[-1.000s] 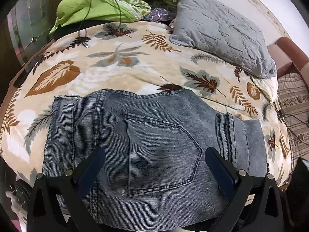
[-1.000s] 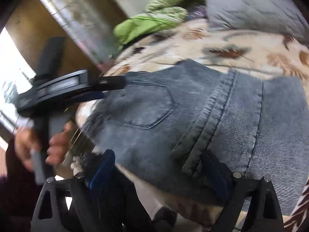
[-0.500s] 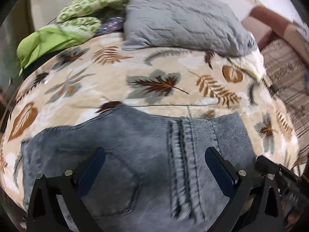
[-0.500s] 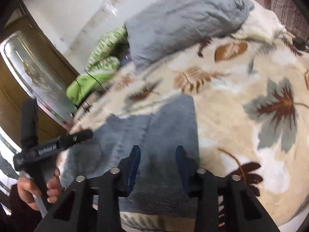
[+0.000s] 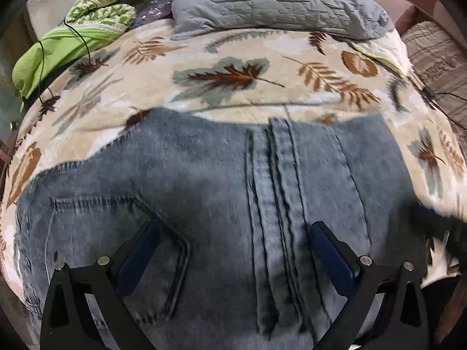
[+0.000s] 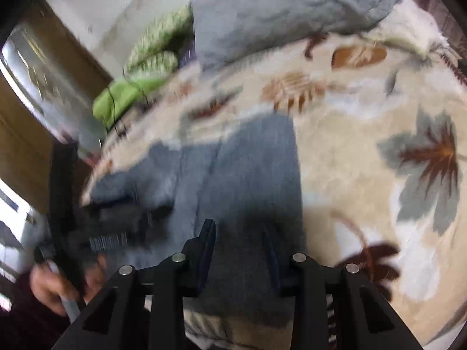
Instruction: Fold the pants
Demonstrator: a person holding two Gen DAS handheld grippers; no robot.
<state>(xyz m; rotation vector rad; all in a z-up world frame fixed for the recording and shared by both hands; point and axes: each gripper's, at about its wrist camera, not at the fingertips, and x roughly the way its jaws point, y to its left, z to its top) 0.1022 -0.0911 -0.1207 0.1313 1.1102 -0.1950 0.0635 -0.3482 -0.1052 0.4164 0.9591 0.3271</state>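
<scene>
The left gripper (image 5: 233, 250) is now hanging over the middle of the jeans (image 5: 221, 192), where a second ago it was looking down on the back pocket (image 5: 116, 233); the thick seam (image 5: 277, 204) is running up between its fingers, which are standing wide apart as before, with nothing pinched and the denim simply lying below them. The right gripper (image 6: 239, 250) has changed more: its jaws, spread wide a second ago, have drawn in to a narrow gap and are now holding steady there, with the folded end of the jeans (image 6: 233, 175) lying between them — whether the pads are actually pressing the cloth is hard to tell, since the picture is blurred and the denim there is in shadow.

The jeans are lying flat at the near edge of the bed, on the leaf-print blanket (image 5: 233, 81), well short of the grey pillow (image 5: 274, 3) and the green bedding (image 5: 58, 49) at the head.

In the left wrist view the near edge of the jeans is cut off below the fingers, and a dark blurred shape at the right edge cannot be made out. Only the right wrist view is showing the person's hand (image 6: 58, 285) gripping the left gripper's handle — smeared by motion — and the wooden wardrobe (image 6: 26, 145) beyond it.
</scene>
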